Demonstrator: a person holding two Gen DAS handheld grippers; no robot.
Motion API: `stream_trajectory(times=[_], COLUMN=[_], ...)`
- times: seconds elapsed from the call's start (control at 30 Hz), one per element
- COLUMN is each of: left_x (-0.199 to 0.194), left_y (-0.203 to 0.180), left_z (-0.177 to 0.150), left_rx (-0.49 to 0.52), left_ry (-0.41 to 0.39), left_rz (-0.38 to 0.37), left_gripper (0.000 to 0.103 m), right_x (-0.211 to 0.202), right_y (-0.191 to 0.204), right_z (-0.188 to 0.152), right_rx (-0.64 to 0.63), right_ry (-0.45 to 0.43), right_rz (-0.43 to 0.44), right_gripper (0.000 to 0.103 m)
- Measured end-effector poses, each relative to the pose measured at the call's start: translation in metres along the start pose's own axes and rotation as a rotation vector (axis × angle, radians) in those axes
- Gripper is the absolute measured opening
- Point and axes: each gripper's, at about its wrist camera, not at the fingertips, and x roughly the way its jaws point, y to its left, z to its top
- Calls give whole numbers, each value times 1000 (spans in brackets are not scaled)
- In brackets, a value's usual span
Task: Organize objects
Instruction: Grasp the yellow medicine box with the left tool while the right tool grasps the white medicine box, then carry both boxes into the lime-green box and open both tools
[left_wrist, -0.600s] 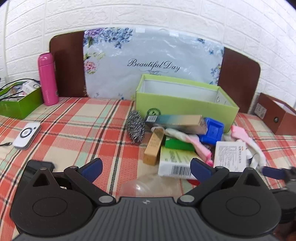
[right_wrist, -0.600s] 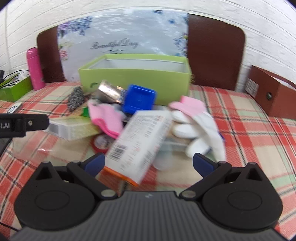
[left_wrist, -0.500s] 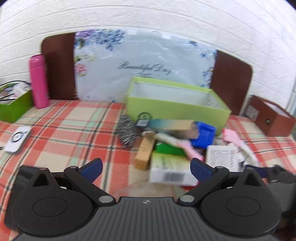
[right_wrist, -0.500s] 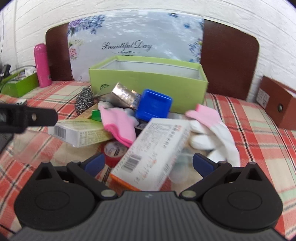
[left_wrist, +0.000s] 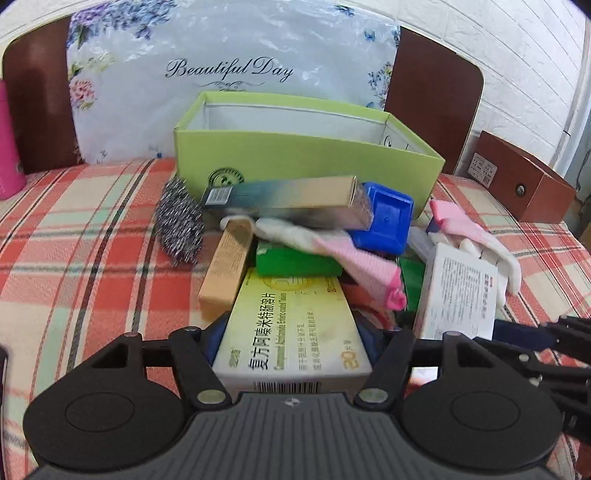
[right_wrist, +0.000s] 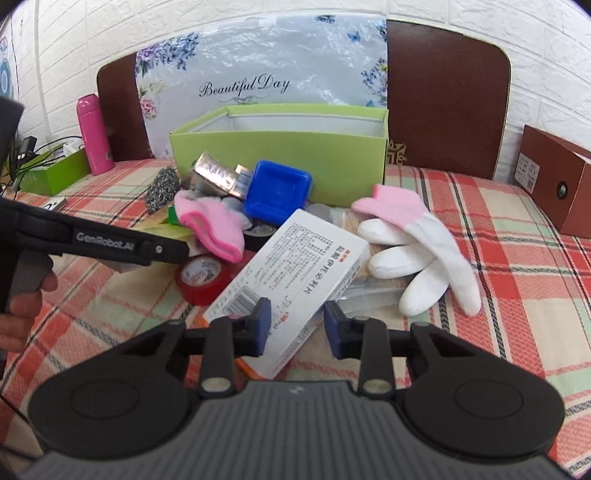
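A pile of objects lies on the plaid cloth in front of an open lime green box (left_wrist: 306, 155), which also shows in the right wrist view (right_wrist: 280, 151). My left gripper (left_wrist: 291, 336) is shut on a yellow-green medicine box (left_wrist: 291, 325) at the pile's near edge. My right gripper (right_wrist: 297, 326) has its jaws narrowed on the near corner of a white medicine box (right_wrist: 291, 266), which lies tilted on the pile. Around them lie a blue square container (right_wrist: 277, 192), pink and white gloves (right_wrist: 413, 236), a red tape roll (right_wrist: 203, 275) and a steel scourer (left_wrist: 179, 221).
A brown box (right_wrist: 554, 181) stands at the right edge. A pink bottle (right_wrist: 94, 133) and a small green box (right_wrist: 55, 173) with cables stand at the back left. A floral board (left_wrist: 221, 74) leans on the wall behind.
Both grippers moved forward into the pile and closed their jaws. The left one took hold of the yellow-green medicine box; the right one closed in on the white medicine box.
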Motion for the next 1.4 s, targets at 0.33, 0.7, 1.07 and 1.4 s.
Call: stream_trajectory(times=[0.33,0.7,1.07,1.4], left_x=[-39,-61,-8,-2], left_y=[0,24,-14,-18], left_z=[-42,-13,-35,-26], left_rx=[7,-95,103,173], left_ry=[40,1,191,159], left_rz=[59,-21,28,-14], left_gripper=[69,75,81,69], right_x=[38,9,31,16], right_y=[60,40,25,13], right_z=[12,-19,-18,-24], right_rx=[-115,-252,-17,-94], right_ry=[-21,-27,61,13], right_rz=[-224,-231,-299,-168], right_gripper=[101,86,101,69])
